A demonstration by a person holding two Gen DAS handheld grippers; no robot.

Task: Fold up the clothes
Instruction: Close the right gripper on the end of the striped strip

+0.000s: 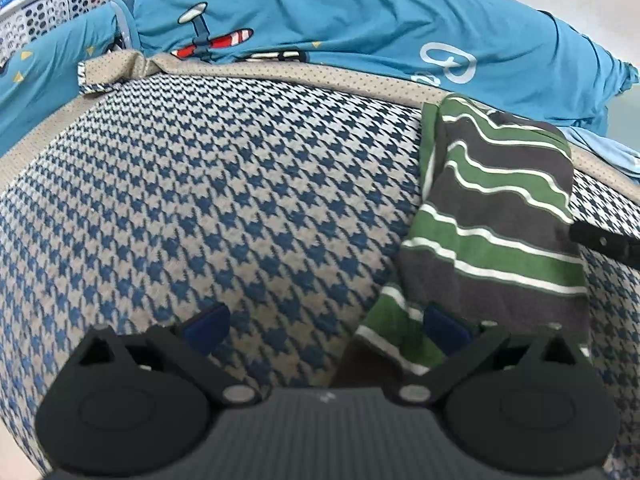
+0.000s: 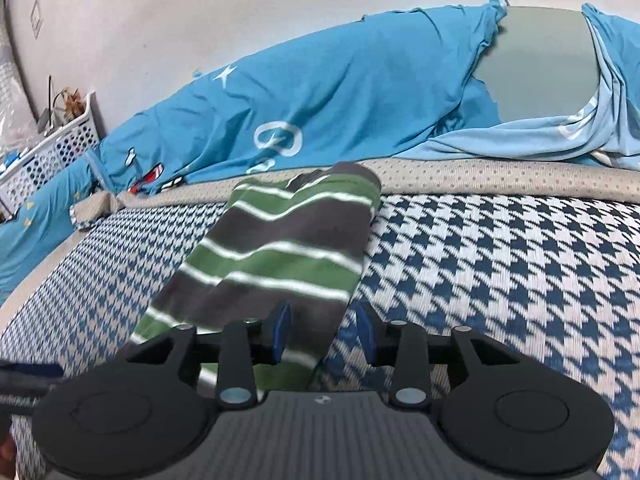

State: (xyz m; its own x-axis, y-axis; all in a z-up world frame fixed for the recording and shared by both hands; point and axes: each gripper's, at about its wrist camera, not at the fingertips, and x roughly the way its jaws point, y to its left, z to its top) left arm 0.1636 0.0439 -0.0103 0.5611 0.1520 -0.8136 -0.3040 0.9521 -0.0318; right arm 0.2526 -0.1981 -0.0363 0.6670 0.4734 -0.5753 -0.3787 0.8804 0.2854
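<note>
A green, grey and white striped garment lies folded into a narrow strip on the houndstooth cover. My left gripper is open wide, its right pad over the strip's near left edge, holding nothing. In the right wrist view the same garment runs away from me. My right gripper is open, with its left pad over the strip's near right edge and its right pad over the cover. Part of the right gripper shows in the left wrist view.
A crumpled blue printed cloth is heaped along the far edge, also in the right wrist view. A white perforated basket stands at the far left against the wall. A beige dotted border rims the cover.
</note>
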